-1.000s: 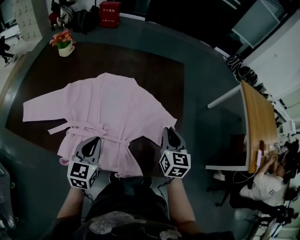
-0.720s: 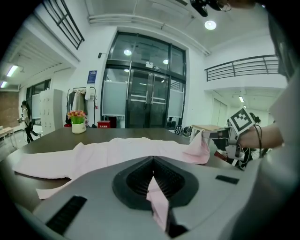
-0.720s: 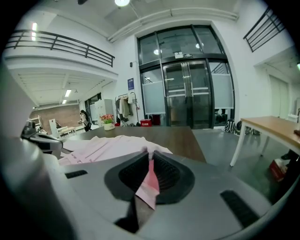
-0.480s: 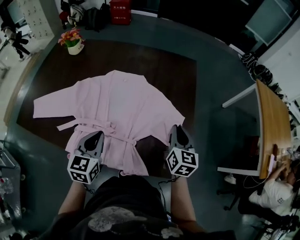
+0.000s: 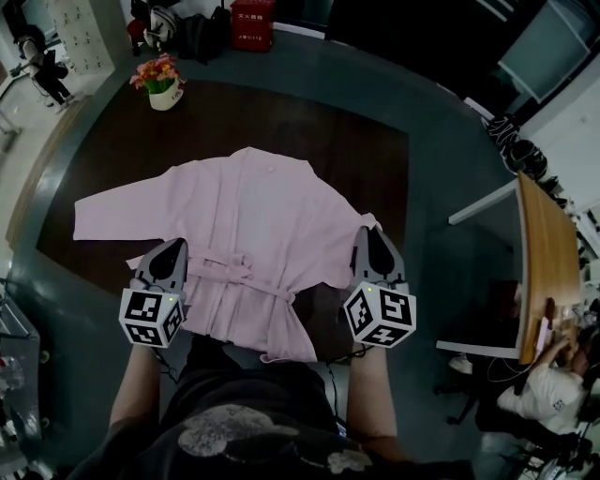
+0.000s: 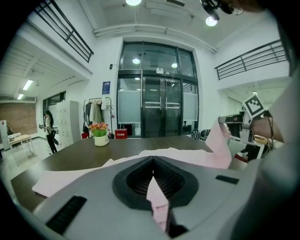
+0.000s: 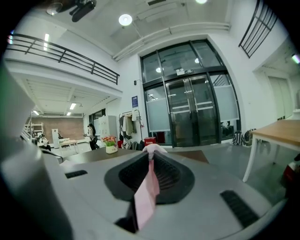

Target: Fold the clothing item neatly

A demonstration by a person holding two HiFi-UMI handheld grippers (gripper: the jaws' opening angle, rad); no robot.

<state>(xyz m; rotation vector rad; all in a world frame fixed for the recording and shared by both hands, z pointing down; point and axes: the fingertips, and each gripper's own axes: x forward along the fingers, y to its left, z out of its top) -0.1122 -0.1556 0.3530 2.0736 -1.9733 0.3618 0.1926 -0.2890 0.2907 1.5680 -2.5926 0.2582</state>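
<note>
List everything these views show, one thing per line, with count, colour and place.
robe: one, pink, with a tie belt, spread on the table
table: one, dark brown, in front of the person
flowerpot: one, white with pink and orange flowers, far left corner of the table
box: one, red, on the floor beyond the table
desk: one, light wood top, to the right
seated person: one, white top, at that desk
standing person: one, dark clothes, far left
glass doors: one set, dark frames, far wall
left gripper: one, grey, shut on the robe's left side
right gripper: one, grey, shut on the robe's right sleeve
</note>
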